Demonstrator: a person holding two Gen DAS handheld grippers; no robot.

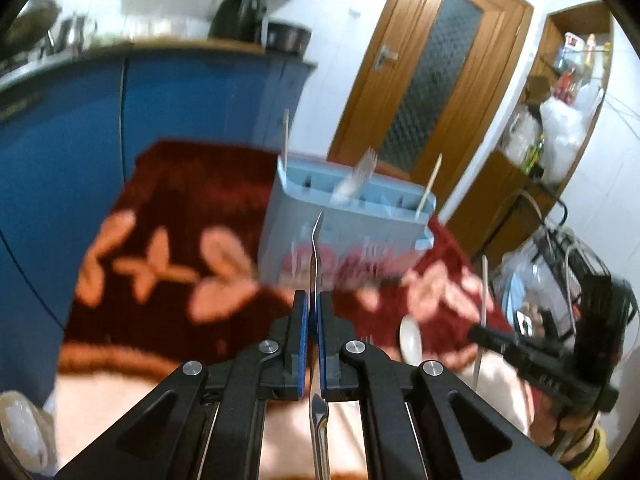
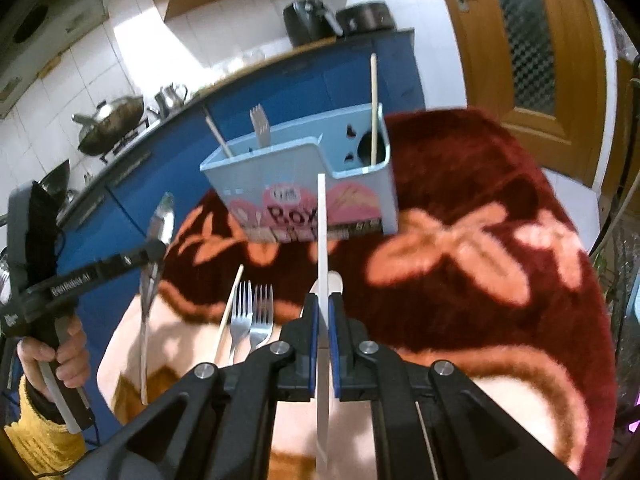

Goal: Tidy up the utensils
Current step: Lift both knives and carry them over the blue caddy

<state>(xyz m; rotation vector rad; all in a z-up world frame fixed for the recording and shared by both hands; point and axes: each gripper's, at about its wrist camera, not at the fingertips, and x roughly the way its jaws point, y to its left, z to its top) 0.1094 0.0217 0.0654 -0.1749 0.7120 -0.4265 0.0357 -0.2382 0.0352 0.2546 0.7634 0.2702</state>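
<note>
Left tongs clenched on a metal spoon, right tongs clenched on a white spoon, both raised before the blue utensil box, two forks lying before the box on the red floral cloth.

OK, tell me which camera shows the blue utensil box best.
The right wrist view. There the utensil box is fairly sharp, with its printed front, side holes, and a fork and chopsticks standing inside. In the left wrist view the same box is motion-blurred, and the metal spoon in the left gripper crosses it.
</note>
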